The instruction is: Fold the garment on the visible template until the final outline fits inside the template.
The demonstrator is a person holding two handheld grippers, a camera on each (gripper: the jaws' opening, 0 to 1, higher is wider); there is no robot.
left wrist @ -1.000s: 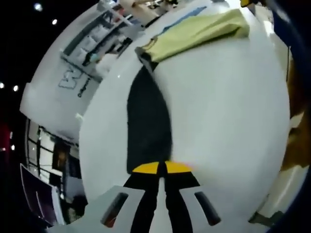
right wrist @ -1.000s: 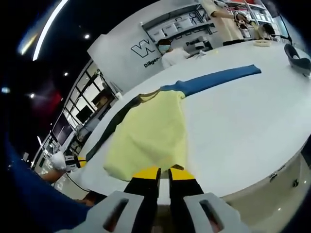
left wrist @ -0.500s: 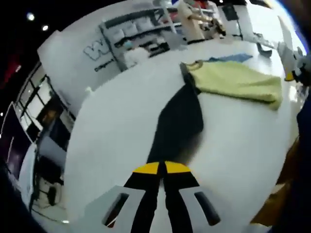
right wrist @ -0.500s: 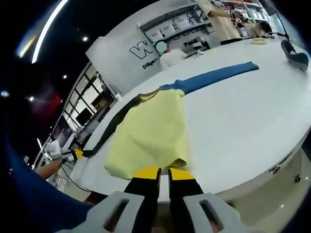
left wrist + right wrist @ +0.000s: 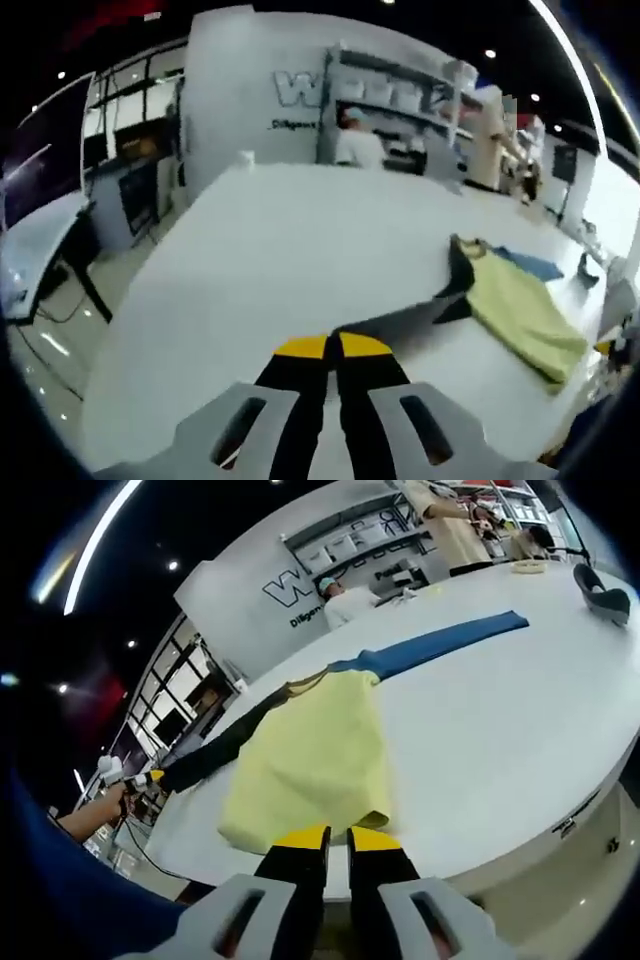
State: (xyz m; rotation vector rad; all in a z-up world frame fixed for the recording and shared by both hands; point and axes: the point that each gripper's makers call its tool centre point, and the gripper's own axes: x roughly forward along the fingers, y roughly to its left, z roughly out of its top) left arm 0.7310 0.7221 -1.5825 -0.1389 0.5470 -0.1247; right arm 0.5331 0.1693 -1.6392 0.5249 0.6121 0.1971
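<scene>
Where jaws meet, sleeve (image 5: 400, 322) end hidden

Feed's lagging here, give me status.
Left gripper shut on black sleeve, lifting it. Right gripper shut on yellow hem. Blue sleeve flat. Table unobstructed.

Bright overall, lit from above — small ceiling spots and a long light strip (image 5: 95, 542) against a dark ceiling. White table (image 5: 260, 260) evenly lit, near glare toward the far right edge of the left gripper view. Soft, faint shadows under the yellow garment (image 5: 310, 765). Strong fisheye bending at the edges — straight shelves and table rim curved. Left gripper view smeared by motion blur, especially the dark sleeve (image 5: 400, 322) and the background. Right gripper view sharper, though soft toward the rim; nearest parts at the bottom slightly out of focus.
</scene>
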